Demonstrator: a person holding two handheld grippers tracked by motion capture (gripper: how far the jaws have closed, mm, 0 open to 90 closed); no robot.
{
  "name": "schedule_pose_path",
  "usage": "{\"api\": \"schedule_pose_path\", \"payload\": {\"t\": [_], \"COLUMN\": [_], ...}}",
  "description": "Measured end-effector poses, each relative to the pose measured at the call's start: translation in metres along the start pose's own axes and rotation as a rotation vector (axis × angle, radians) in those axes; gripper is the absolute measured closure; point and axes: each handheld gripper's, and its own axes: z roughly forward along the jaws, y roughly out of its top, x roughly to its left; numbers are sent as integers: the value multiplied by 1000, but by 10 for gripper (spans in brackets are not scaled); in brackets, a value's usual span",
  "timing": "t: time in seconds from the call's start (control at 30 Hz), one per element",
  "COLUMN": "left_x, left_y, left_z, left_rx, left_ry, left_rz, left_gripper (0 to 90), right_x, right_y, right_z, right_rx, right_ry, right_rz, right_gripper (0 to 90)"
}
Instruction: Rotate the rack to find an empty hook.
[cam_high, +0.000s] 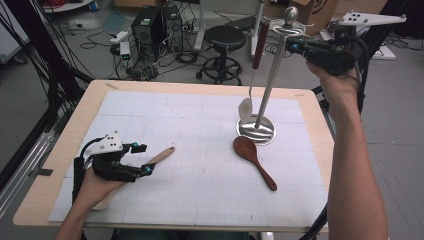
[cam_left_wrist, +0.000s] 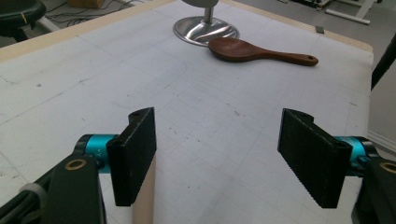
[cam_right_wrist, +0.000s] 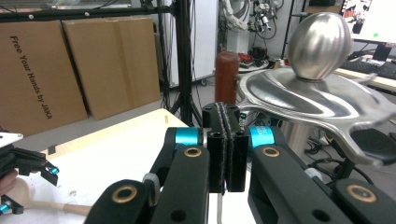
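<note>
My left gripper (cam_high: 146, 158) rests low at the mat's front left, jaws open. A light wooden spoon (cam_high: 162, 155) lies under it, its handle (cam_left_wrist: 142, 196) just below one jaw and untouched by the pads. My right gripper (cam_high: 292, 46) is held high beside the top of the steel utensil stand (cam_high: 270, 75), and its pads (cam_right_wrist: 226, 140) are shut together with nothing between them. The stand's knob (cam_right_wrist: 320, 39) is close on one side. A utensil with a dark brown handle (cam_high: 260, 45) hangs from the stand, right behind those jaws. A dark wooden spoon (cam_high: 252, 157) lies flat near the stand's base (cam_high: 256, 129).
A white gridded mat (cam_high: 200, 190) covers the wooden table (cam_high: 55, 170). Behind the table stand a black stool (cam_high: 225, 40), computer towers (cam_high: 150, 25) and loose cables. Cardboard boxes (cam_right_wrist: 70, 65) stand farther back. A person's forearm (cam_high: 352, 165) runs along the table's right edge.
</note>
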Motion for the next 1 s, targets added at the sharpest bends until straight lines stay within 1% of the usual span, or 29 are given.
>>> {"api": "schedule_pose_path", "payload": {"t": [0.33,0.4,0.57,0.9,1.0], "left_x": [0,0,0,0,0], "left_y": [0,0,0,0,0], "left_z": [-1,-1,-1,-1,-1], "left_rx": [0,0,-2,-3,-2], "left_ry": [0,-1,3,3,3], "left_rz": [1,1,2,4,4], "left_gripper": [288,288,288,288,288], "right_x": [6,6,8,8,8], "right_y": [1,1,2,2,2], "right_z": [11,13,19,25,24], "right_rx": [-6,-9,-12,-16,-14], "right_ry": [-10,-14,-16,-19,-21], "right_rz": [4,-2,4,4,6], "right_gripper": [899,899,899,899,900]}}
